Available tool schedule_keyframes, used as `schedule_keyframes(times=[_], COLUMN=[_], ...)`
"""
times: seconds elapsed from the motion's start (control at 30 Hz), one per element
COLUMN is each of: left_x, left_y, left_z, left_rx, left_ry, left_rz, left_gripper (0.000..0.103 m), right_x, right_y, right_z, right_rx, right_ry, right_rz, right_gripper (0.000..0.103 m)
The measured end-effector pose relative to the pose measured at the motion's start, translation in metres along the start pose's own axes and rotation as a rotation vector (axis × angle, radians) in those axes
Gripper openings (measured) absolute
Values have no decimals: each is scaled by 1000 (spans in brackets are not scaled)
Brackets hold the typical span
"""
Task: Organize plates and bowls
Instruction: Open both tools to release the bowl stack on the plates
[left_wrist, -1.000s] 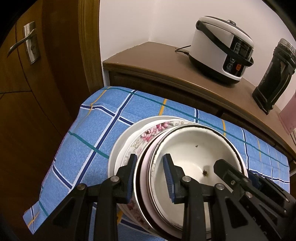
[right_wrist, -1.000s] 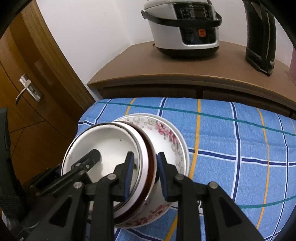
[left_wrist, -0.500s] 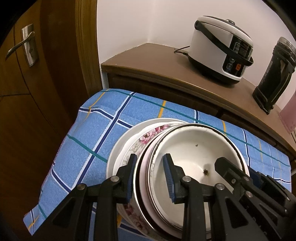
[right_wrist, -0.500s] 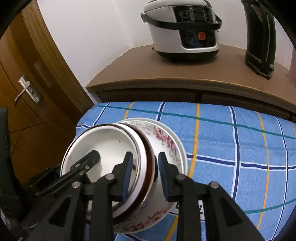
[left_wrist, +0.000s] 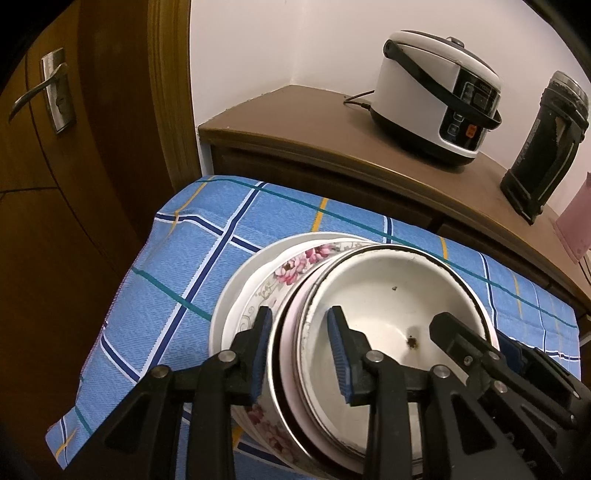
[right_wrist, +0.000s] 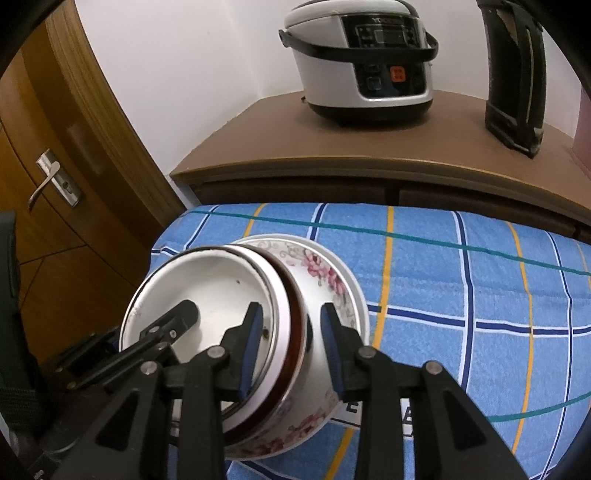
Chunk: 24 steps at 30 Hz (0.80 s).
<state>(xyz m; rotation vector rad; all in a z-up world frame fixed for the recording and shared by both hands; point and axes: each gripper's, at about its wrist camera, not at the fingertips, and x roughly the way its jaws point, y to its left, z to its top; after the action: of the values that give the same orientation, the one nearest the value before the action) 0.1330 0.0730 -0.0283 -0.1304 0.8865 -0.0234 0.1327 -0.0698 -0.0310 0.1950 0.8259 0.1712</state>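
A nested stack of bowls is held up over the blue checked cloth (left_wrist: 192, 266): a white enamel bowl (left_wrist: 391, 306) inside a dark-rimmed bowl, inside a floral bowl (left_wrist: 291, 269), with a white plate (left_wrist: 240, 284) under it. My left gripper (left_wrist: 299, 350) is shut on the stack's left rim, one finger inside and one outside. My right gripper (right_wrist: 288, 350) is shut on the opposite rim of the same bowl stack (right_wrist: 314, 280). Each gripper shows in the other's view.
A wooden cabinet (left_wrist: 332, 147) behind the cloth carries a white rice cooker (left_wrist: 436, 99), a black appliance (left_wrist: 543, 147) and a pink object (left_wrist: 576, 232). A wooden door with a metal handle (left_wrist: 44, 92) stands to the left.
The stack, held by both grippers, has risen and moved slightly back from the cabinet. Both grips are unchanged.
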Motion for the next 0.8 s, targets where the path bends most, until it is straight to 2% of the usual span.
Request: schedule_keyframes(times=[0.03,0.13,0.3,0.4,0.57,0.63,0.8], left_x=[0,1,1,3,3,4,5], left_y=[1,2,0,2,2,3,3], left_z=[-1,-1,-2,-1,-1,-1,-2], left_rx=[-4,-7,-2,-7,-4,-10,-11], left_ry=[-2,-6,0,8,6,10,11], left_rz=[6,8,1,10,19,40,33], left_gripper=[44,47,48,57,58,67,68], right_x=[0,-1,-3,-5,-7,-8,-13], right_y=[-2,-5,-7,-8,-8,-8,-6], right_z=[0,-1,-3,-3,-4,-4,-4], right_rx=[4,14,21,28,32,34,31], right_ry=[-2,-6,-13,-19,-26,-29,-46], right_rz=[0,-2,-5,-4,1,3,13], right_gripper=[35,41,41,41,41,41,41])
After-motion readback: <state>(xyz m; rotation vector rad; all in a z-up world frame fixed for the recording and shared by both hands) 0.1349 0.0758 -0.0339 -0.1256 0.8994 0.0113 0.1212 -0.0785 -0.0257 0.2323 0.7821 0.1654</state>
